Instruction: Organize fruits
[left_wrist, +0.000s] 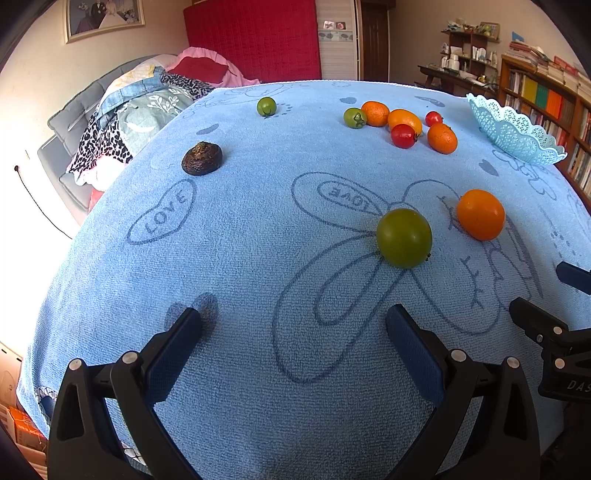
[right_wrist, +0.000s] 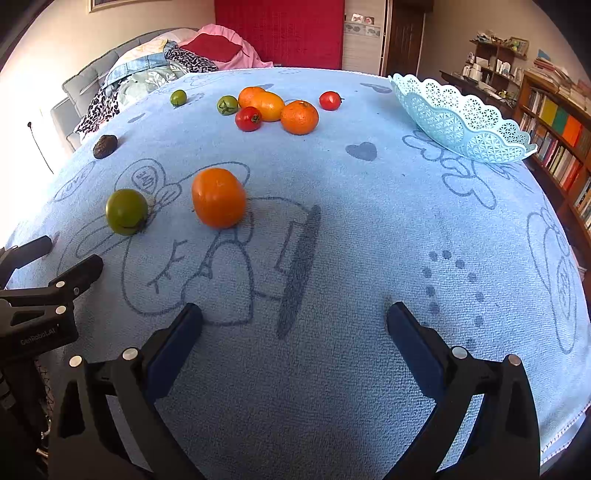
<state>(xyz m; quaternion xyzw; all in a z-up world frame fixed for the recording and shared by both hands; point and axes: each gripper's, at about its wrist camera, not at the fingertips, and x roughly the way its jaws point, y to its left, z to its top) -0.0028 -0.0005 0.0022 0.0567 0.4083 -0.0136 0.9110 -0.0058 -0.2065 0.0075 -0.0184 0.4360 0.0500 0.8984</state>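
Fruits lie on a blue towel-covered table (left_wrist: 240, 258). Near me are a green tomato (left_wrist: 403, 237) (right_wrist: 126, 211) and an orange tomato (left_wrist: 480, 214) (right_wrist: 218, 197). At the far side is a cluster of oranges (right_wrist: 299, 117), red tomatoes (right_wrist: 248, 118) and a green tomato (right_wrist: 227, 105); one green tomato (left_wrist: 266, 106) lies apart. A dark brown fruit (left_wrist: 202, 158) sits at the left. A light blue lace basket (right_wrist: 458, 118) (left_wrist: 513, 133) stands empty at the far right. My left gripper (left_wrist: 293, 325) and right gripper (right_wrist: 294, 321) are open and empty above the towel's near part.
A bed with piled clothes (left_wrist: 122, 114) lies behind the table on the left. Bookshelves (left_wrist: 546, 103) line the right wall. The table's right edge (right_wrist: 569, 424) is close to my right gripper. Each gripper shows at the other view's side.
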